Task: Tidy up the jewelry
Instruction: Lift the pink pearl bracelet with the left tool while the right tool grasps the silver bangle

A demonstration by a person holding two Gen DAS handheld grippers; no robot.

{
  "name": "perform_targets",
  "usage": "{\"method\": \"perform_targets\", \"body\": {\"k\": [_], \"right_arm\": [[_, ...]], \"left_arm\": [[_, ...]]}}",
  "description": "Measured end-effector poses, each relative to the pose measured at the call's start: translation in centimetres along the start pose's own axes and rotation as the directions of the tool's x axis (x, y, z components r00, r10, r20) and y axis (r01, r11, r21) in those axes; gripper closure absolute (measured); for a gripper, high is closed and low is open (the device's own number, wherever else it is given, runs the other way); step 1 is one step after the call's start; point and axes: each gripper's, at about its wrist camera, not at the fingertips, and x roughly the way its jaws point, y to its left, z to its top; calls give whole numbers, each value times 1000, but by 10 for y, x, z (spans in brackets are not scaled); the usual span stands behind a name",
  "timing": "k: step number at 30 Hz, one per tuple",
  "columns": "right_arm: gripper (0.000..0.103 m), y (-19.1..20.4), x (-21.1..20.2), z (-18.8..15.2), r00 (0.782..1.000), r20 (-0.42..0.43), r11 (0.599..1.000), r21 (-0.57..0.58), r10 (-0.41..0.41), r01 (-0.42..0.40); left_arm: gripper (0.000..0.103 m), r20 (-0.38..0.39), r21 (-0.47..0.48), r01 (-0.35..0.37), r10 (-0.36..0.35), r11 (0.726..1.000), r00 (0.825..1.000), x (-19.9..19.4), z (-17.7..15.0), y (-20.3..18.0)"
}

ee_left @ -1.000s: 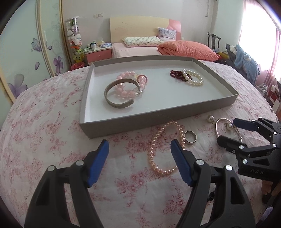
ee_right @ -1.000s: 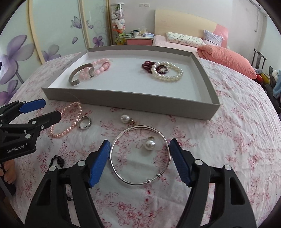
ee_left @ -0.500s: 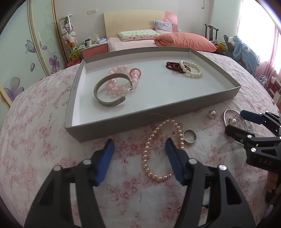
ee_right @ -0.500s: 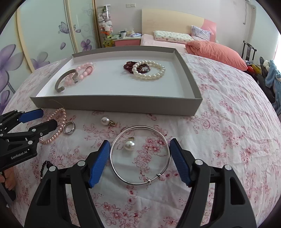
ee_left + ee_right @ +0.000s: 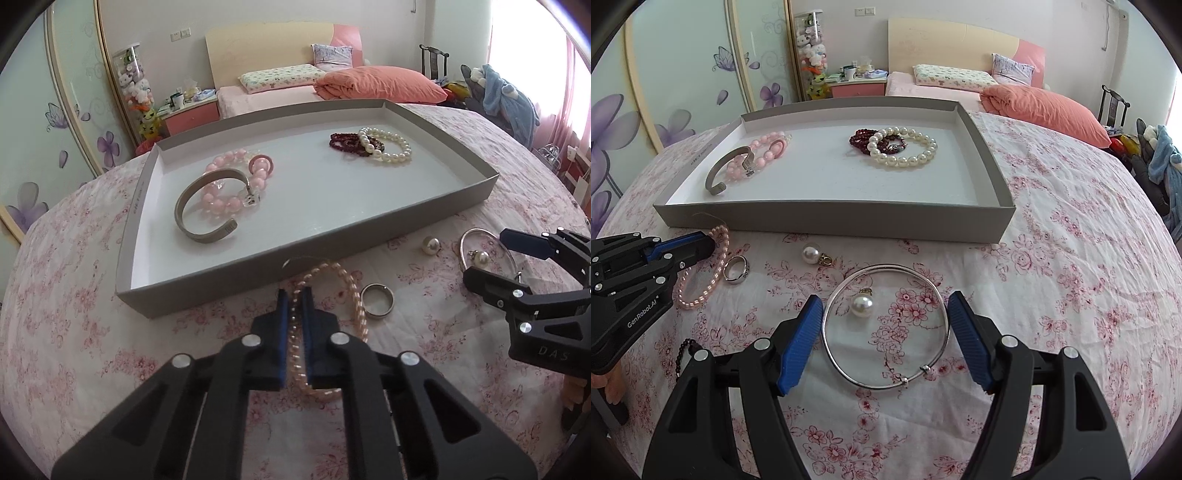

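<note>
A grey tray (image 5: 369,236) (image 5: 827,218) on the floral cloth holds a metal cuff (image 5: 201,210), a pink bead bracelet (image 5: 236,177), a dark red bracelet (image 5: 343,142) and a white pearl bracelet (image 5: 391,147). My left gripper (image 5: 294,299) (image 5: 701,245) is shut on one side of the pink pearl bracelet (image 5: 352,291) (image 5: 701,291), which lies on the cloth before the tray. My right gripper (image 5: 884,308) (image 5: 491,254) is open around a thin silver bangle (image 5: 886,325) with a pearl pendant (image 5: 862,305) inside it.
A silver ring (image 5: 376,300) (image 5: 736,268) lies right of the pearl bracelet. A second loose pearl pendant (image 5: 430,245) (image 5: 812,254) lies near the tray's front wall. A dark bead chain (image 5: 683,350) lies at the left. A bed, pillows and a wardrobe stand behind.
My left gripper has moved forward and shut on the pink pearl bracelet. The right gripper has stayed open over the bangle.
</note>
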Motion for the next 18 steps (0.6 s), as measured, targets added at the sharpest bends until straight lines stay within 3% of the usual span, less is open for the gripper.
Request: {"method": "perform_targets", "body": {"k": [8,18], "right_arm": [[33,-2,0,0,1000,3,1000,6,8,-8],[34,-6,-3,0,1000,9,1000,21,22,-22]], "left_arm": [[97,18,-50,9,-8,999,1000,-11,-7,16],[97,145,-141,76,-55,987,988,-47,0,38]]}}
